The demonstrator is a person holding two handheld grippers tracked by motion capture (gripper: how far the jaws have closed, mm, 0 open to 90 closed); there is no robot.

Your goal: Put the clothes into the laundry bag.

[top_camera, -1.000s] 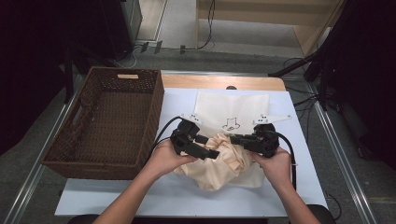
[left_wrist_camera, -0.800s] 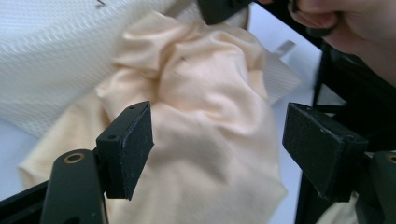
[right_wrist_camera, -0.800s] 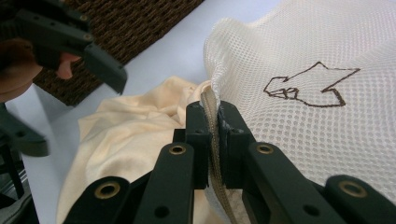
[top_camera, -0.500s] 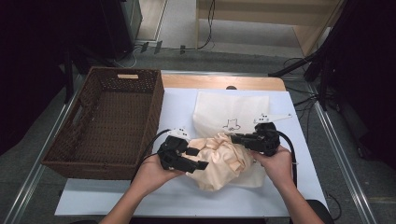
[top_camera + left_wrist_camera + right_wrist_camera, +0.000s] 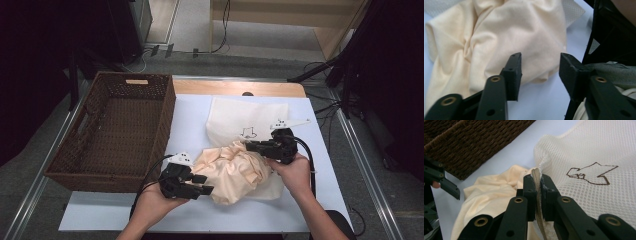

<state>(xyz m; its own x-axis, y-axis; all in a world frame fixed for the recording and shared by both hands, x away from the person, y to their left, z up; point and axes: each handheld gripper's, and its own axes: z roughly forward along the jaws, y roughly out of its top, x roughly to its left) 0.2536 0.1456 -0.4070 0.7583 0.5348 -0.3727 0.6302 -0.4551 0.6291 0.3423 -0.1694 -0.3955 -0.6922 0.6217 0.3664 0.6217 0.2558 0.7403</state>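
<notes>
While my right tool [image 5: 537, 192] pinches the zip-edged rim of the white mesh bag [image 5: 247, 120], jaws clamped tight on it, my left tool [image 5: 192, 186] has pulled back from the cream garment [image 5: 232, 170] toward the near-left of the bench [image 5: 190, 120]. 1 second ago it sat against the cloth's left side; now it lies just beside the bundle, and its jaws have just been closing to about half open with nothing between them. From the left tool's own view the garment's near fold [image 5: 541, 62] lies just beyond the pads [image 5: 515, 72], not touched. The garment sits crumpled at the bag's mouth, partly on the mesh, right of the wicker basket [image 5: 117, 130]. I judge this a re-grip: the left tool needs a fresh bite of cloth to push more into the bag.
</notes>
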